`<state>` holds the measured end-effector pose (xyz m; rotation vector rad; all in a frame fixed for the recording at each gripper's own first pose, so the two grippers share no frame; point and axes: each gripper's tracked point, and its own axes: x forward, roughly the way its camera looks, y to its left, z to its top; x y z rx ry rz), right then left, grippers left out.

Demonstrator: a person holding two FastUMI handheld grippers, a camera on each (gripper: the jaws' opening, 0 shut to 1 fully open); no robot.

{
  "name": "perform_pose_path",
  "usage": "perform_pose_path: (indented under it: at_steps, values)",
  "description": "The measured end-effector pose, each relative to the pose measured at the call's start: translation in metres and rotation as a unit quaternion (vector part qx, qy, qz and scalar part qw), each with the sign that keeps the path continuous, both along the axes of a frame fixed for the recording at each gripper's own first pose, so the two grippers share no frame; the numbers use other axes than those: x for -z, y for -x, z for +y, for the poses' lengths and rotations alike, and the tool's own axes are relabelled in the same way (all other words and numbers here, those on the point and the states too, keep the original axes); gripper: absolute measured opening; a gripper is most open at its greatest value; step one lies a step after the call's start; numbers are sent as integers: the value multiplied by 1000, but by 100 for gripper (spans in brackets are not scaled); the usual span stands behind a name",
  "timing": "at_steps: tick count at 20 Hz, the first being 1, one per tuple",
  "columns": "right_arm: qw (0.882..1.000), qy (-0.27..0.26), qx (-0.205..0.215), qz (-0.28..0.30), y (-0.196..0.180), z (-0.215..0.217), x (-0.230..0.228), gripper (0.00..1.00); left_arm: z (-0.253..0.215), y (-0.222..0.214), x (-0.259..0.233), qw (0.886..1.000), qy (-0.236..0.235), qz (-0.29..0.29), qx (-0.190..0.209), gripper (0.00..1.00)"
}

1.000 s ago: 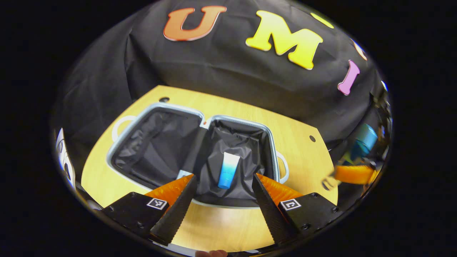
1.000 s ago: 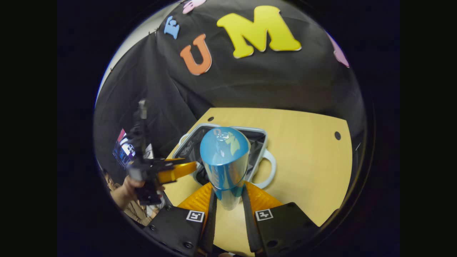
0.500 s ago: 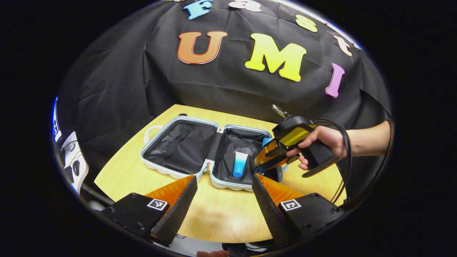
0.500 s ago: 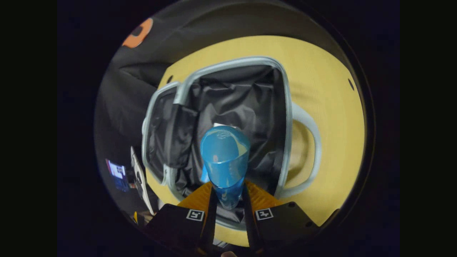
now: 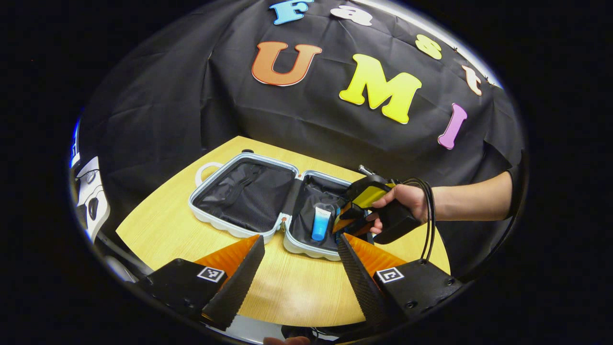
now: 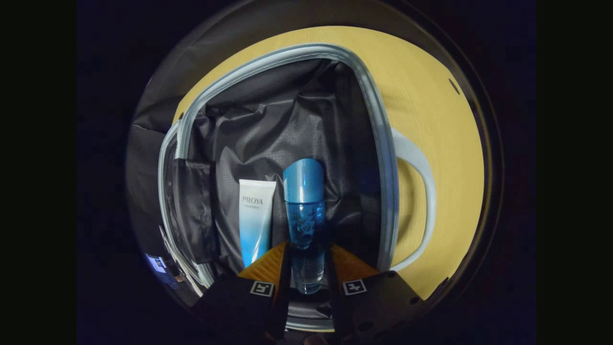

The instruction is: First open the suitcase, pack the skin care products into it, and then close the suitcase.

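Observation:
A small pale suitcase (image 5: 210, 218) lies open flat on the wooden table (image 5: 297, 287), its two halves lined in black. A white-and-blue tube (image 5: 320, 223) (image 6: 255, 220) lies in the right half. My right gripper (image 6: 306, 261) is shut on a blue bottle (image 6: 303, 211), which lies lengthwise inside that half, right beside the tube. In the left gripper view, the right gripper (image 5: 348, 221) reaches into the case, held by a hand (image 5: 400, 203). My left gripper (image 5: 299, 261) hangs open above the table's near edge, short of the suitcase, with nothing between its fingers.
The suitcase has a pale handle (image 6: 421, 201) on its right side and another handle (image 5: 205, 171) on its far left. The booth's black cloth wall stands behind the table. Bare wood lies in front of the case.
My right gripper has lowered the blue bottle from tilted above the case to lying down inside the right half beside the tube. My left gripper has drawn back a little.

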<state>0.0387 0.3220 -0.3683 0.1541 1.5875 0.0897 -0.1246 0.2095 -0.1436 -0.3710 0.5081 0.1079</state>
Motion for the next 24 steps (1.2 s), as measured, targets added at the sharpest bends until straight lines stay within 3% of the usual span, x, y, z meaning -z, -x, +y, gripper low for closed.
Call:
perform_pose_path:
  at_steps: [5,8,9,11,12,13,14,16,19,22,23,24]
  values:
    - [1000,2,3,-9,1,0,-1,41,4,-4,2,1000,-4,0,6,99]
    - [1000,-23,-1,-17,5,6,-15,48,9,-5,5,1000,-5,-2,15,99]
    - [999,-27,-7,-20,11,5,-23,58,13,-8,5,1000,-7,-2,17,99]
    - [998,-41,-30,-37,23,1,-46,66,24,-14,2,1000,-17,-13,19,99]
    - [996,-55,-51,-49,32,-1,-61,65,35,-20,-1,999,-24,-29,25,99]
    - [991,-78,-80,-79,41,-3,-79,71,47,-25,-4,998,-29,-42,30,99]
    - [982,-97,-113,-119,44,-4,-97,67,61,-30,-5,997,-33,-53,34,99]
    - [953,-104,-176,-224,51,-22,-129,72,93,-44,2,997,-31,-58,35,99]
    - [896,-80,-235,-368,57,-65,-179,72,152,-69,19,997,-45,-55,34,99]
    - [829,-26,-292,-476,65,-109,-224,72,212,-98,48,997,-56,-37,31,99]
    - [814,-12,-301,-496,71,-119,-238,72,234,-109,62,998,-56,-25,24,98]
    - [808,-4,-300,-506,78,-127,-248,72,254,-118,75,998,-55,-13,16,99]
